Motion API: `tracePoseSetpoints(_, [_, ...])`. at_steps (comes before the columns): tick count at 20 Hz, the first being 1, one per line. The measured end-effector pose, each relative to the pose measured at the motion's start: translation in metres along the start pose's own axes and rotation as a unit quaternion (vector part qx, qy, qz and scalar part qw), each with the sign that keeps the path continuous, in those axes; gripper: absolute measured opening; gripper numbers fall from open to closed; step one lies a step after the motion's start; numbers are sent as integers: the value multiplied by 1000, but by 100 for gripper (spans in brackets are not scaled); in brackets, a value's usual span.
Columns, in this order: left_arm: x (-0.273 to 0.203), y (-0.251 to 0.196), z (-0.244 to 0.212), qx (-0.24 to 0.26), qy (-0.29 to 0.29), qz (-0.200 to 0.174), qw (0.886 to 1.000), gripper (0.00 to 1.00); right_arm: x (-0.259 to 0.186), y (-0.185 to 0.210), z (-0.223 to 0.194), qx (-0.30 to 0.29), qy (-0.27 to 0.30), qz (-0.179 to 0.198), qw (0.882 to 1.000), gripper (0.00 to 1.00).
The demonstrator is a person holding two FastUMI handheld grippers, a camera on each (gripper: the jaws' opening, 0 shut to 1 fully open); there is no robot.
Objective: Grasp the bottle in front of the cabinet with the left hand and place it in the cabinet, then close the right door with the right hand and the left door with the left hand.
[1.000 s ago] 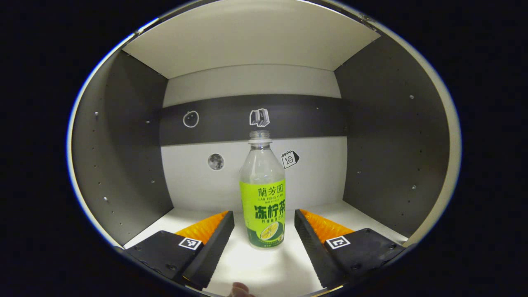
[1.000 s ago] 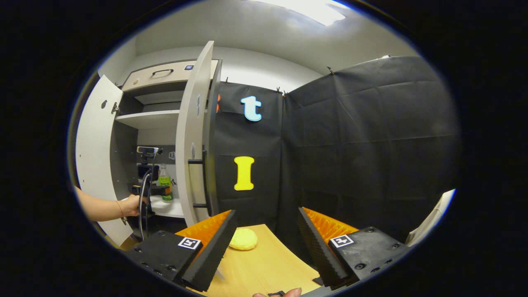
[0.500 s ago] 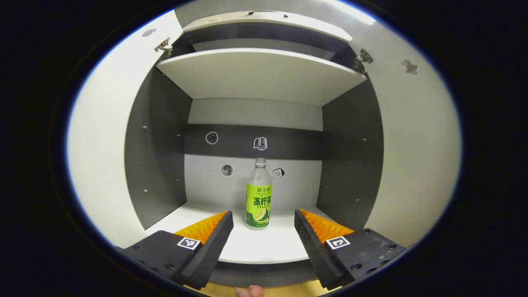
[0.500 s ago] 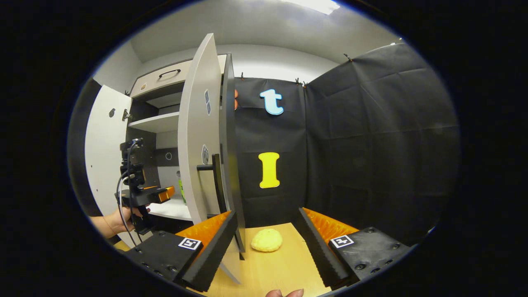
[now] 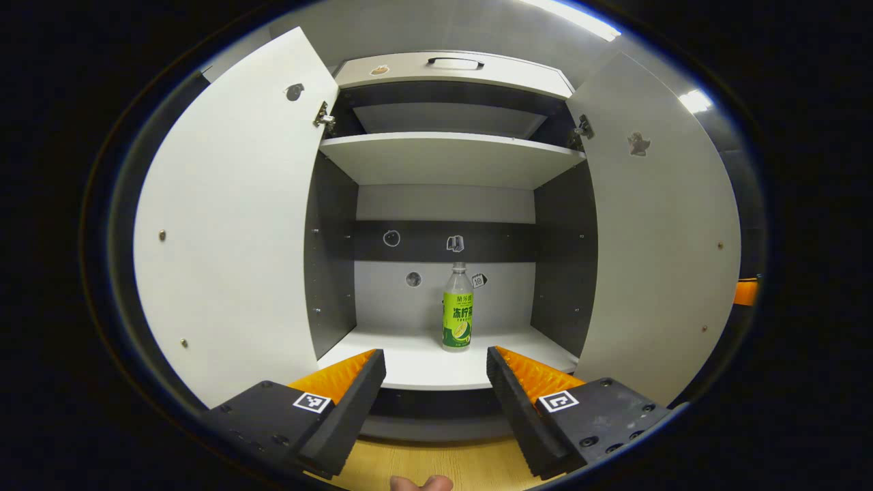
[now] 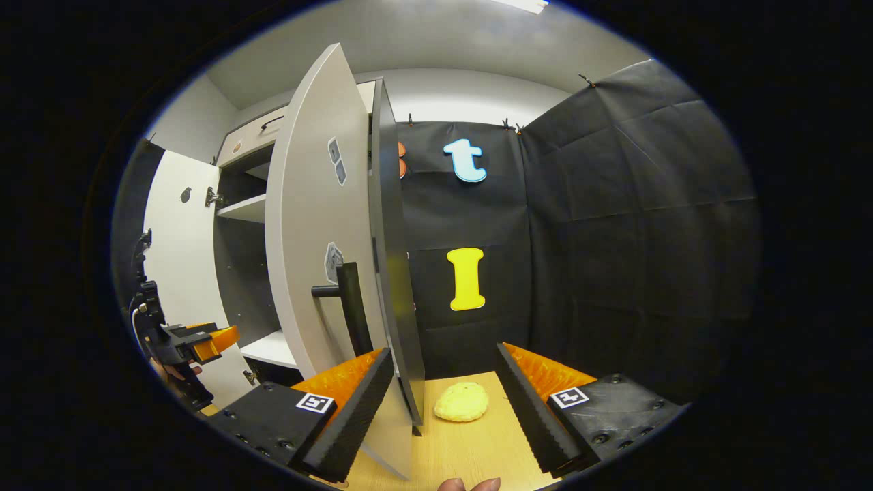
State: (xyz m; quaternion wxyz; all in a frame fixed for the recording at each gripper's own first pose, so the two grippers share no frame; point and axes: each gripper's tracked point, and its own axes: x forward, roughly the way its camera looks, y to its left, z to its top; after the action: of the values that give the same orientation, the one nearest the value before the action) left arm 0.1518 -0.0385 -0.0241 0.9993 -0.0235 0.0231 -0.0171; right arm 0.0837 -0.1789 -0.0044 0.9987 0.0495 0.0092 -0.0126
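A clear bottle (image 5: 457,308) with a green label and no cap stands upright on the cabinet's lower shelf (image 5: 436,361), near the back wall. My left gripper (image 5: 435,372) is open and empty, drawn back outside the cabinet, well short of the bottle. Both doors are swung open: the left door (image 5: 232,225) and the right door (image 5: 655,232). In the right gripper view the right door (image 6: 320,225) stands edge-on just ahead, its black bar handle (image 6: 351,307) close above my open right gripper (image 6: 443,378). The left gripper (image 6: 187,341) shows there at the far left, held by a hand.
An upper shelf (image 5: 450,157) and a drawer with a black handle (image 5: 455,63) sit above the bottle. A yellow sponge-like lump (image 6: 462,402) lies on the wooden tabletop (image 6: 470,450) by the right door's lower edge. Black cloth (image 6: 614,239) closes the booth to the right.
The left gripper has pulled back out of the cabinet, leaving the bottle standing on the shelf. The right gripper has moved closer to the right door's handle.
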Motion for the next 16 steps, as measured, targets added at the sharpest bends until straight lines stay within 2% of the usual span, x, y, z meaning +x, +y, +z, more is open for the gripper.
tracePoseSetpoints(3, [-28,15,-1,7,7,1,1000,95,-1,13,-3,-2,4,17,1000,98])
tracePoseSetpoints(7, [-69,29,-4,32,13,-3,999,95,-4,16,-2,-26,-15,-2,1000,97])
tracePoseSetpoints(8, [-77,32,-5,37,13,-4,999,95,-4,16,-2,-24,-20,-4,1000,90])
tracePoseSetpoints(9, [-85,34,-8,43,12,-5,999,95,-5,18,-3,-20,-23,-7,1000,97])
tracePoseSetpoints(13, [-108,45,-5,57,6,-9,998,95,-10,33,-7,-23,-30,-17,999,97])
tracePoseSetpoints(16, [-117,56,-8,54,11,-9,998,94,-11,62,-12,6,-17,10,1000,97])
